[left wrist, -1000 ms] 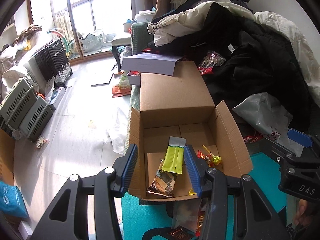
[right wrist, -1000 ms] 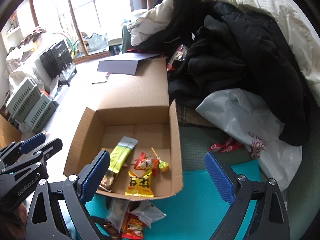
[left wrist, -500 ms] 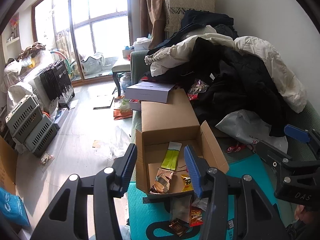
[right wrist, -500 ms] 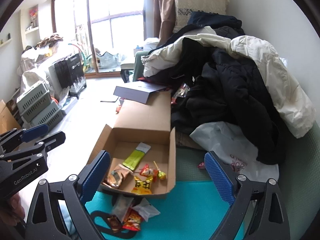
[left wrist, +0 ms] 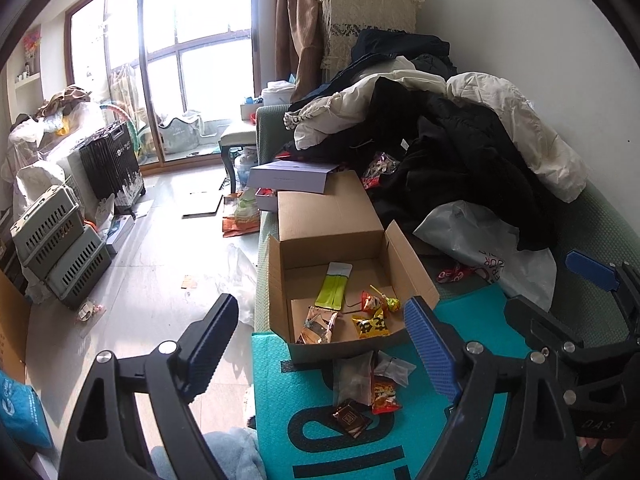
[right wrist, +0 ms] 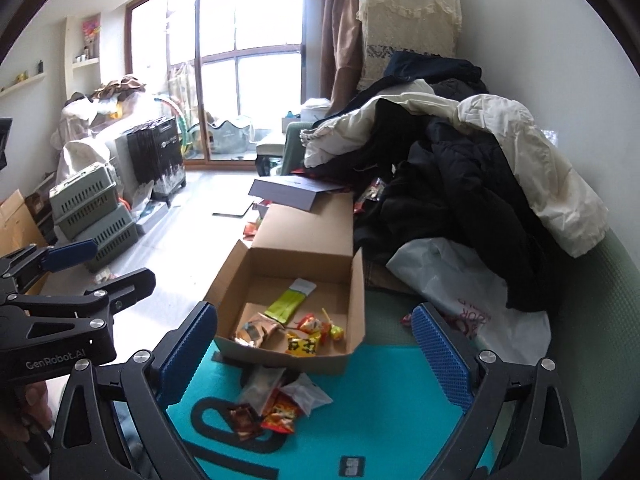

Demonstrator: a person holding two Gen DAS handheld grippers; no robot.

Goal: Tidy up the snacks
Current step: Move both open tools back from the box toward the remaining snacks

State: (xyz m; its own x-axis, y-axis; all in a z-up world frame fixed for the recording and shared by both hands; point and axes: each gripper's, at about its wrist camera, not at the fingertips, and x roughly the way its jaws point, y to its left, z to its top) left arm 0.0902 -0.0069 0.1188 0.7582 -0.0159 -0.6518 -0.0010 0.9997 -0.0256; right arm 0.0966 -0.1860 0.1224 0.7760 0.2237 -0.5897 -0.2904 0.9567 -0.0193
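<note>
Five snacks lie in the cardboard box (left wrist: 404, 258); a small pile of packets (left wrist: 370, 390) waits on the teal mat (left wrist: 460, 432) by its near edge. The left gripper (left wrist: 320, 344) has just been opening, nothing between its jaws, and the right gripper (right wrist: 316, 354) is spread wide and empty.

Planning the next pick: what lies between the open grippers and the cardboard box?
On the teal mat, a small pile of snack packets lies just before the cardboard box; both wrist views show it, with nothing else between.

I see bright daylight through a large window (left wrist: 176, 68); pale tiled floor (left wrist: 160, 240); white wall (left wrist: 520, 32); brown curtain (left wrist: 298, 20); stacked grey crates (left wrist: 60, 248).
</note>
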